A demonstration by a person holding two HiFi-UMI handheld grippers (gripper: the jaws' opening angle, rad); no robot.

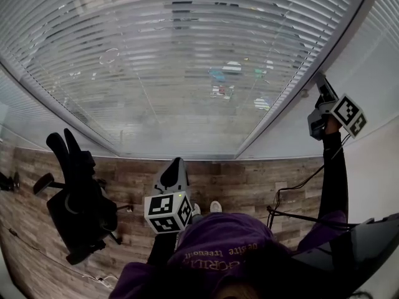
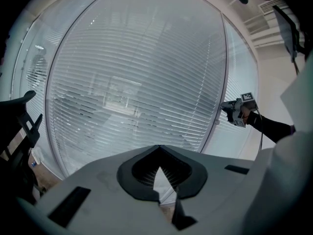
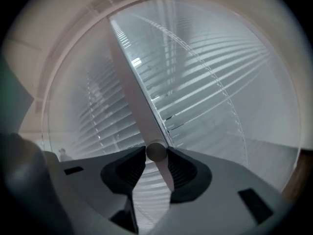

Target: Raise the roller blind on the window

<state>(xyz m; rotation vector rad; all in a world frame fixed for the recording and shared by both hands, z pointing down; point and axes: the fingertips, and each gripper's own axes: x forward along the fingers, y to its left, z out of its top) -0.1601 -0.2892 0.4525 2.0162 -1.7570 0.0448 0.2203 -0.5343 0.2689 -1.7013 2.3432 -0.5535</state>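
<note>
- Right gripper (image 3: 156,155): jaws wide, clamping 1 round knob (image 3: 156,151) between tips, likely to wind up the blind (image 1: 187,61) ahead.
- Left gripper (image 2: 159,150): closed, empty, spare.

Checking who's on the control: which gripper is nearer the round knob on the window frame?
Right. The right gripper has its jaws closed on the knob at the frame. The left gripper hangs low, well away from it, jaws together.

Purple printed top (image 1: 230,245), black sleeve (image 1: 334,170), b&w marker cubes (image 1: 167,212).
</note>
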